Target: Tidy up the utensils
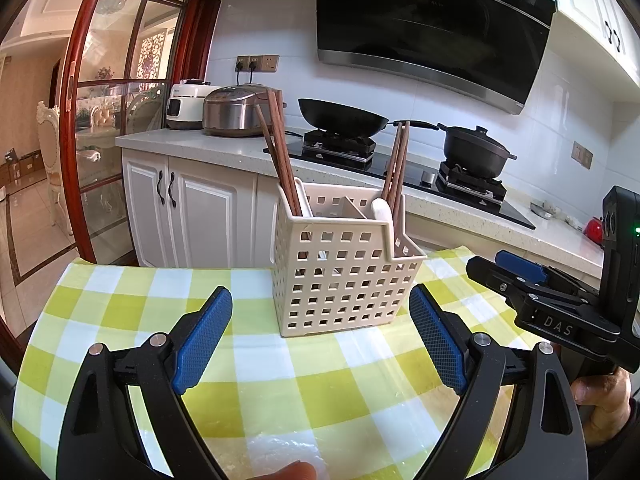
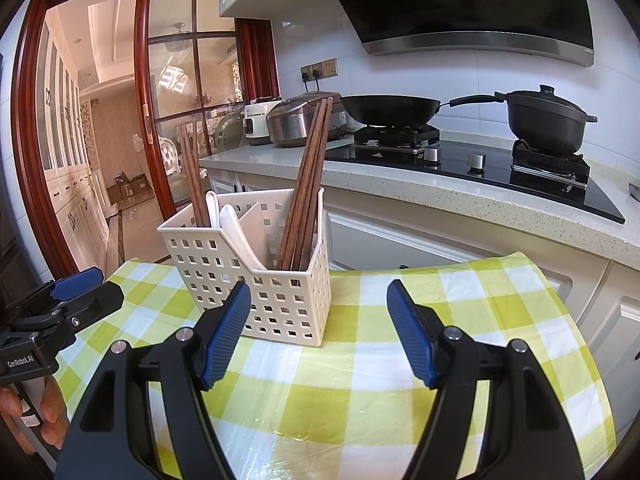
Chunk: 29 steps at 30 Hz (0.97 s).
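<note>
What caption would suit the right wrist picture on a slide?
Open right gripper facing a white perforated utensil basket of wooden chopsticks and white spoons on a checked tablecloth.

A perforated cream plastic basket (image 2: 256, 280), smooth and faintly glossy, holds dark-grained wooden chopsticks (image 2: 306, 188) and a glossy white spoon (image 2: 240, 232). It stands on a green-and-white checked tablecloth (image 2: 400, 360) under a clear, shiny film. The grippers' pads (image 1: 204, 340) are blue with a fine rough texture, set in matt black plastic arms with bright metal pins. Behind, a speckled stone-look countertop (image 2: 440, 200), a brushed-metal rice cooker (image 1: 232, 112) and a matt black pot (image 2: 548, 120) on a glossy black hob (image 2: 500, 176).
</note>
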### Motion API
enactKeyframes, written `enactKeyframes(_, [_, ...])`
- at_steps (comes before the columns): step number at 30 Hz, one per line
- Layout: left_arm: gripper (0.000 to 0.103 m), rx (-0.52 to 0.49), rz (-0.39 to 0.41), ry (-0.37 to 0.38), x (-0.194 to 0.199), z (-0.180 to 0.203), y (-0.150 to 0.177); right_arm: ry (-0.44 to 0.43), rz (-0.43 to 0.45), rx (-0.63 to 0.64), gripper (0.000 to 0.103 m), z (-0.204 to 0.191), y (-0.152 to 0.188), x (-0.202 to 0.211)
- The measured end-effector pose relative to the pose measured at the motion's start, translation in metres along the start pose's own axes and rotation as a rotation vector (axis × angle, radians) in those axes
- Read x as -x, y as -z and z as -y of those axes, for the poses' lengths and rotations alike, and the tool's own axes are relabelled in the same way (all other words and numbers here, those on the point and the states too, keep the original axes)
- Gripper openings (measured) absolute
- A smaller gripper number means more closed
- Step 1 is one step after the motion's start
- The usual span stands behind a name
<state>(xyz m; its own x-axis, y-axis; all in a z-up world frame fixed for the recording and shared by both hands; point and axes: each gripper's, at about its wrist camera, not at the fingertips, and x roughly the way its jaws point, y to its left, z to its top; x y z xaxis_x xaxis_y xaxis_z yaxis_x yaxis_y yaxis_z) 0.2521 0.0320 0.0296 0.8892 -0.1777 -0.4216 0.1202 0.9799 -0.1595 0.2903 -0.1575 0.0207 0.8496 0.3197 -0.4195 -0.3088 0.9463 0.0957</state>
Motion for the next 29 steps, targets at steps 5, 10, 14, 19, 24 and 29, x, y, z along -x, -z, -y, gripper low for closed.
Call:
enactKeyframes(5, [0.084, -0.003, 0.000, 0.002, -0.0005, -0.0001, 0.0004, -0.001, 0.000, 0.001, 0.068, -0.0007, 0.0001, 0.0005])
enactKeyframes(10, [0.093, -0.016, 0.000, 0.002, -0.0009, 0.0019, 0.0013, -0.003, -0.001, 0.002, 0.068, -0.0026, 0.0017, 0.0001])
enactKeyframes(14, [0.095, -0.031, 0.013, -0.011, 0.0000, 0.0030, 0.0025, -0.003, -0.003, 0.001, 0.068, -0.0027, 0.0019, 0.0001])
enactKeyframes(19, [0.095, -0.024, 0.008, -0.019, -0.0015, 0.0010, 0.0035, -0.004, -0.003, 0.002, 0.068, -0.0043, 0.0034, 0.0004])
enactKeyframes(24, [0.096, -0.034, 0.003, -0.032, -0.0016, 0.0027, 0.0025, -0.005, -0.003, 0.002, 0.068, -0.0037, 0.0029, 0.0003])
enactKeyframes(29, [0.096, -0.036, 0.003, -0.033, -0.0009, 0.0035, 0.0025, -0.006, -0.004, 0.004, 0.068, -0.0053, 0.0040, 0.0011])
